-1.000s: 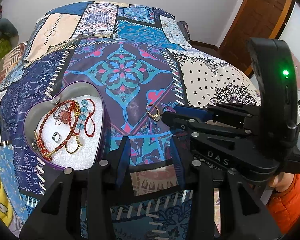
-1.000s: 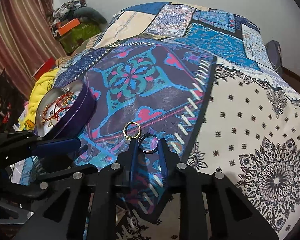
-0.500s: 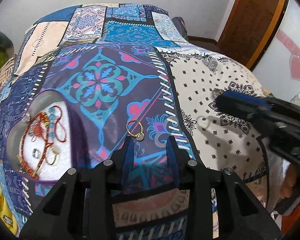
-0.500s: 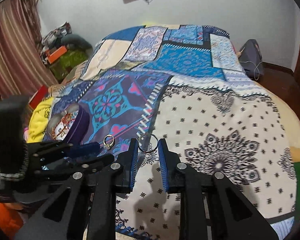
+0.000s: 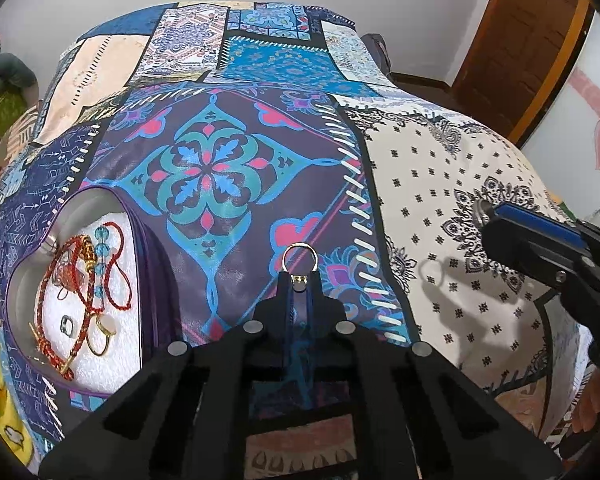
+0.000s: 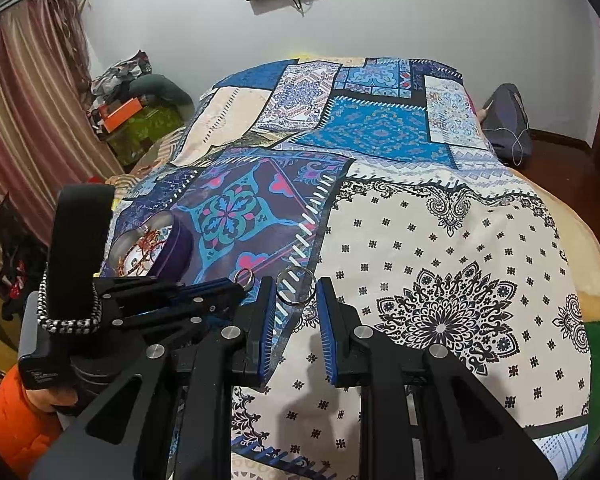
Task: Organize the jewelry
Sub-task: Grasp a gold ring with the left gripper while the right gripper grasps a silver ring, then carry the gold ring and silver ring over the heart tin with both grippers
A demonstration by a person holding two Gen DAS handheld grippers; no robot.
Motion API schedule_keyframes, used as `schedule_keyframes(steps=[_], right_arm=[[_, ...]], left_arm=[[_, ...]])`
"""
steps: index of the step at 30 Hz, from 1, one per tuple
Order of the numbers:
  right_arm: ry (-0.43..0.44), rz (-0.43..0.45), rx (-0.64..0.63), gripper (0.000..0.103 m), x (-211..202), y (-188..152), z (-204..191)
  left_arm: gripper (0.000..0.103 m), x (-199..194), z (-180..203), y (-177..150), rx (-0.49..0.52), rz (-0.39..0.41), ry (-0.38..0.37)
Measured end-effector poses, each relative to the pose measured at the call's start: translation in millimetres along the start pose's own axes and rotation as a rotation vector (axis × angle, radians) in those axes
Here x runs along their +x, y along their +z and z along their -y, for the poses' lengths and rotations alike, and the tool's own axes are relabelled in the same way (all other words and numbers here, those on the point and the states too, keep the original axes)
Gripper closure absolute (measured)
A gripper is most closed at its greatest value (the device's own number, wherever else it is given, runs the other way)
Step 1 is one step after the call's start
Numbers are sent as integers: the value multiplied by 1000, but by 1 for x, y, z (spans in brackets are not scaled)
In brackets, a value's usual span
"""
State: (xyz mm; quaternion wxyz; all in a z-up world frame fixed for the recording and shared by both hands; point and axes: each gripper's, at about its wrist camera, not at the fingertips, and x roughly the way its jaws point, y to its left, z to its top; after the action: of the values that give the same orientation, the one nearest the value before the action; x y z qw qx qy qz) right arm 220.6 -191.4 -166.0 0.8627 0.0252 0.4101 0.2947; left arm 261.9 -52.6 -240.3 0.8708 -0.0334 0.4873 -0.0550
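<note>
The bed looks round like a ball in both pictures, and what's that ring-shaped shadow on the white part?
Left wrist view: the fisheye lens bulges the bedspread; the ring-shaped shadow falls from the silver ring in the right claw. Right wrist view: same bulge, dark corners, and claw shadows under the silver ring.

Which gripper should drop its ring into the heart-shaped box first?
Left. The left gripper pinches the gold ring right beside the heart-shaped box; the right gripper, holding the silver ring, sits farther away.

The gold ring (image 5: 299,258) has its lower part hidden between the left gripper's (image 5: 299,280) fingers (image 5: 286,292)
</note>
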Motion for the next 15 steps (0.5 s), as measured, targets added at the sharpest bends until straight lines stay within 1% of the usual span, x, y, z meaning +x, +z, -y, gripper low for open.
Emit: schedule_keyframes(steps=[6,11,15], right_arm=[[-5,6,-5,84,-6,1,-5],[-5,21,-21,84,-11,5,-14],[2,36,-40,84,-15,11,-26]], left_arm=[[98,-18,0,-4,3,32,-10],[98,-47,-3,-5,5,91,-16],[98,-73,-10,-2,0,145,-5]])
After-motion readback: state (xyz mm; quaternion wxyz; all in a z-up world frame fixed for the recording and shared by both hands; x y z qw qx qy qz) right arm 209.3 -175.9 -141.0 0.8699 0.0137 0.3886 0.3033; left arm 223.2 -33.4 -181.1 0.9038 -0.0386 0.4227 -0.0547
